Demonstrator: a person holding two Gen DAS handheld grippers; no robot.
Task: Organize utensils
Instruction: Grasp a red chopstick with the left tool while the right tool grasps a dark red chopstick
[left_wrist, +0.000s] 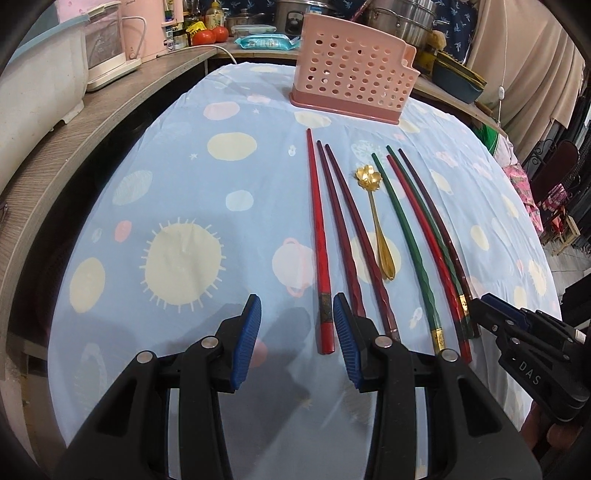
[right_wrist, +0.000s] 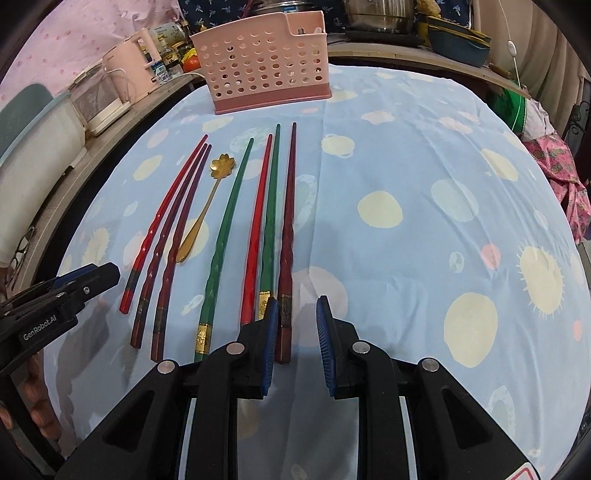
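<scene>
Several chopsticks lie side by side on the blue patterned tablecloth (left_wrist: 177, 192): a red one (left_wrist: 318, 236), dark red ones (left_wrist: 340, 229), green ones (right_wrist: 225, 229) and a dark brown one (right_wrist: 288, 229). A gold flower-shaped spoon (left_wrist: 376, 218) lies among them; it also shows in the right wrist view (right_wrist: 207, 199). A pink perforated utensil holder (left_wrist: 351, 74) stands upright at the far edge, seen too from the right wrist (right_wrist: 266, 62). My left gripper (left_wrist: 297, 314) is open and empty, near the red chopstick's end. My right gripper (right_wrist: 295, 317) is open and empty over the brown chopstick's near end.
A wooden counter (left_wrist: 110, 107) curves along the left with white and pink appliances (left_wrist: 107, 40), tomatoes and bottles. Steel pots (left_wrist: 399, 18) and a dark dish stand behind the holder. Pink cloth (right_wrist: 557, 166) hangs off the right side.
</scene>
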